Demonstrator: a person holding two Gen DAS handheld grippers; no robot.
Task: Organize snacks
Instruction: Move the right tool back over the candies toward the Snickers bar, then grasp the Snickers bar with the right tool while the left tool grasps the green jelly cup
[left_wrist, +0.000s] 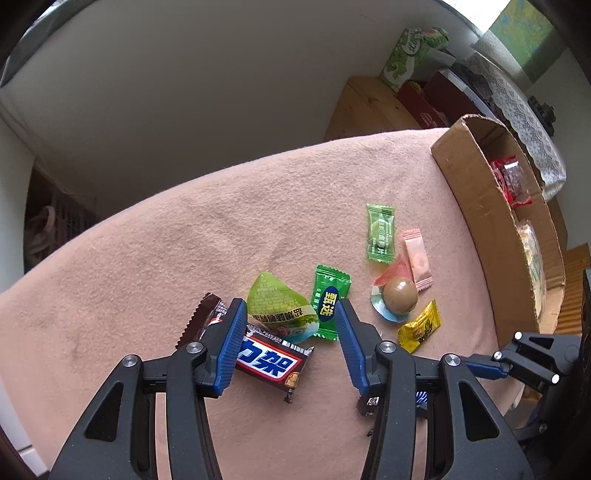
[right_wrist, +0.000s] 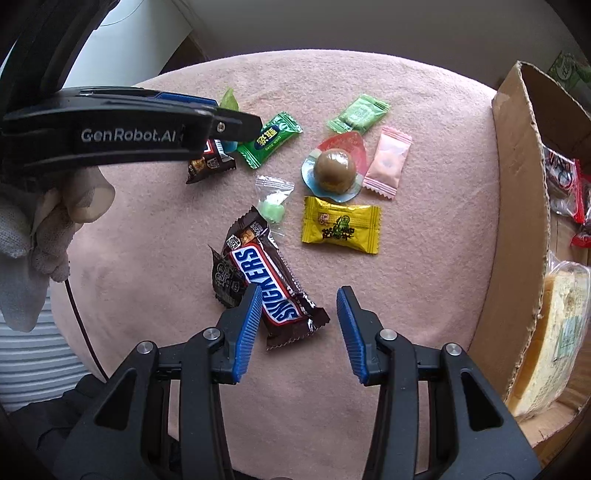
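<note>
Snacks lie scattered on a pink cloth (left_wrist: 184, 240). My left gripper (left_wrist: 290, 325) is open, low over a brown Snickers bar (left_wrist: 271, 362) and a green jelly cup (left_wrist: 279, 306); a green candy (left_wrist: 328, 299) is by its right finger. My right gripper (right_wrist: 295, 317) is open just above a second Snickers bar (right_wrist: 271, 284), which lies toward its left finger. A brown ball snack (right_wrist: 334, 170), a yellow candy (right_wrist: 340, 225), a pink candy (right_wrist: 388, 162) and a light green candy (right_wrist: 358, 112) lie beyond. The left gripper also shows in the right wrist view (right_wrist: 236, 123).
An open cardboard box (right_wrist: 517, 192) stands at the right edge, holding a red packet (right_wrist: 565, 184) and a wrapped cake (right_wrist: 554, 332). A small clear bag with green sweets (right_wrist: 273, 203) and a dark small packet (right_wrist: 225, 277) lie near the Snickers. A green carton (left_wrist: 410, 55) stands beyond the table.
</note>
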